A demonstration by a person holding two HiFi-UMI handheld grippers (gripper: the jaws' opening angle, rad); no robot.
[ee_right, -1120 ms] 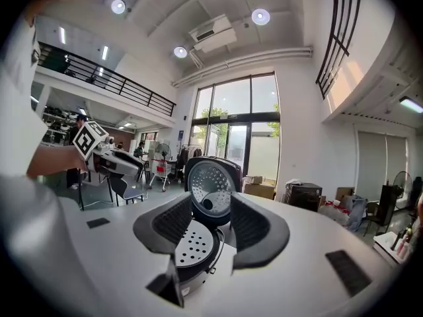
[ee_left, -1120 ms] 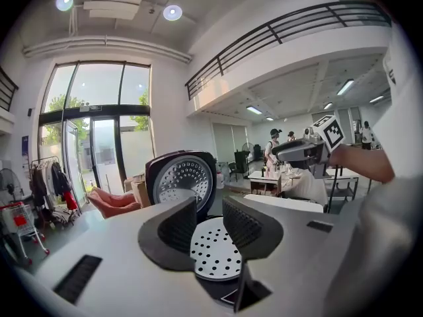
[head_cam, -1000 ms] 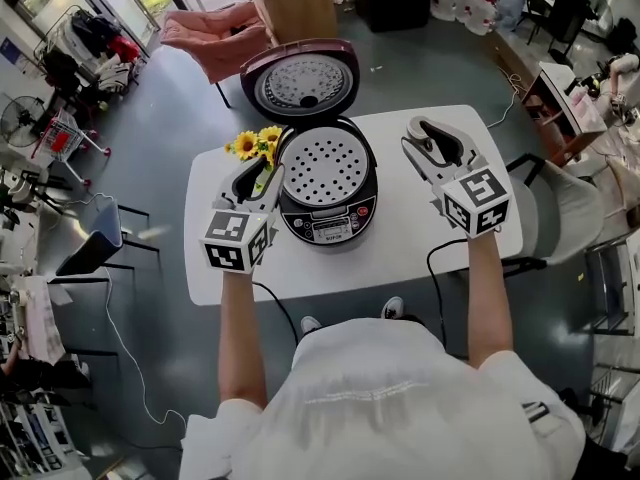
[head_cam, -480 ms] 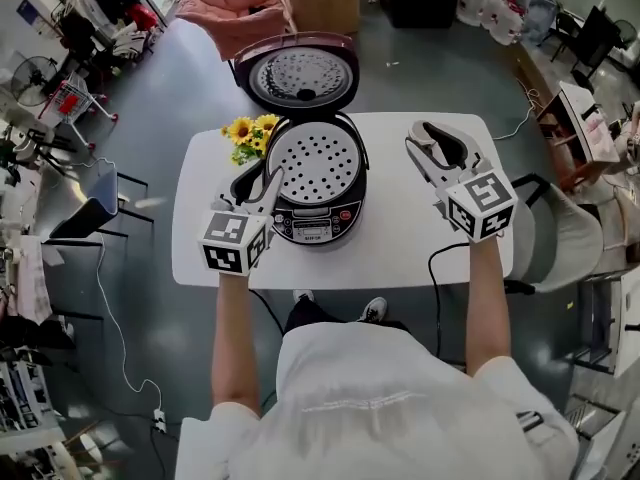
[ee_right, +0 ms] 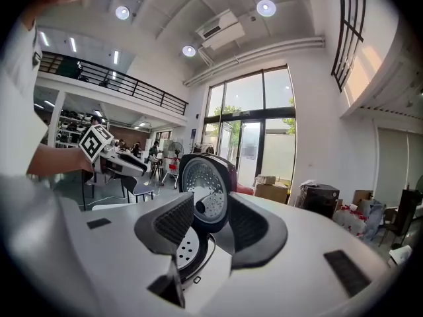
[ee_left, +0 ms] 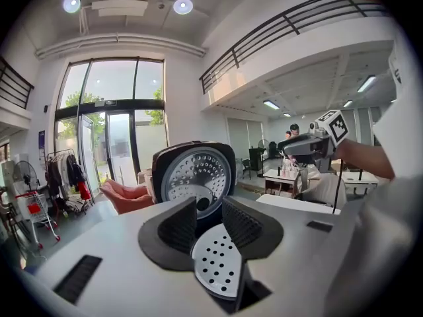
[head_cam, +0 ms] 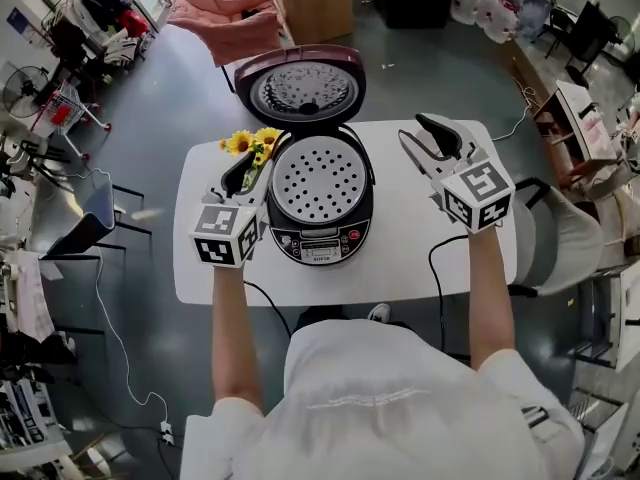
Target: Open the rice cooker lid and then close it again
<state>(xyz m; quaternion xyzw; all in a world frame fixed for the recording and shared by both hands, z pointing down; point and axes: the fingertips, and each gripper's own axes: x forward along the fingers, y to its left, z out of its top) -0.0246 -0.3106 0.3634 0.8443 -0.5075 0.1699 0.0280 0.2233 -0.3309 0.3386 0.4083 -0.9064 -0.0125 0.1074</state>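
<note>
**Task item.** The rice cooker [head_cam: 318,203] stands at the centre of the white table [head_cam: 420,248], with its control panel [head_cam: 320,245] towards the lower edge of the frame. Its lid [head_cam: 300,88] is fully open. It is thrown back on the rear hinge above the body, with the metal inner face towards the camera. A perforated steamer plate [head_cam: 320,180] covers the pot mouth. Yellow flowers [head_cam: 250,144] lie just beside the body at its upper left. We judge the opening half done and the closing still to do.

**Tongs.** The left gripper [head_cam: 240,175] hovers just left of the body. Its jaws are apart and nothing is between them; its own view shows only the plate and lid beyond the gap. The right gripper [head_cam: 425,138] hovers well to the right of the cooker. Its jaws have just been closing a little but are parted and empty.

**Handling assessment.**
- The lid looks like a stiff moulded shell with a metal liner. It seems moderately heavy and not fragile.
- Its glossy, rounded outside would probably be slippery under the pads.
- A pinch grip seems unnecessary. The free rim farthest from the hinge, at the top of the frame, is the best place to apply force.
- Pushing there should swing the lid forward and down.
- The hinge is likely sprung, so we expect resistance and a firm final press over the front latch.
- The body may slide on the smooth table, so the left gripper could steady its side.
</note>
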